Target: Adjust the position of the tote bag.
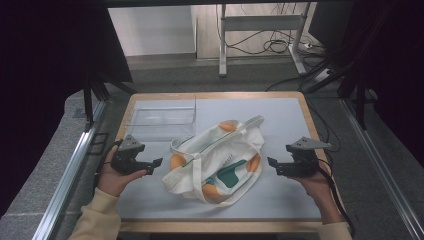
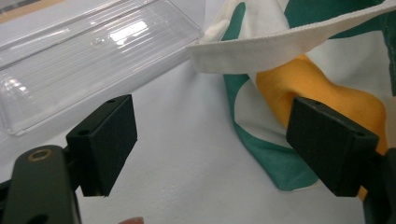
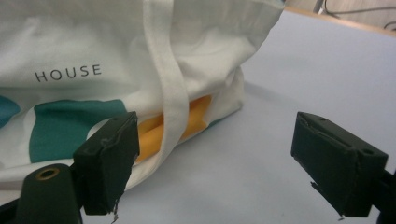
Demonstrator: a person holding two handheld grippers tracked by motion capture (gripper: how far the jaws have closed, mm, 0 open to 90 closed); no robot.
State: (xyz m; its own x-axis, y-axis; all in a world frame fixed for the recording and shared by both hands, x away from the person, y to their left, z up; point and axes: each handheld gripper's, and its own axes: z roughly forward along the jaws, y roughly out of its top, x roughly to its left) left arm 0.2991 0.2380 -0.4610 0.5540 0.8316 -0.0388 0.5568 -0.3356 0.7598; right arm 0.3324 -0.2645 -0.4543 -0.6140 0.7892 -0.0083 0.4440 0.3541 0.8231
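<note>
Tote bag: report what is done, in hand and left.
Done: nothing visible; the tote bag lies crumpled on the table, the clear box beside it. In hand: left gripper and right gripper flank the bag, jaws open, holding nothing. Left: gripping the bag.

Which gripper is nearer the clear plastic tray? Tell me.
Left. The left gripper sits just below the clear plastic tray, near its front-left corner. The right gripper is on the far side of the tote bag, which lies between it and the tray.
</note>
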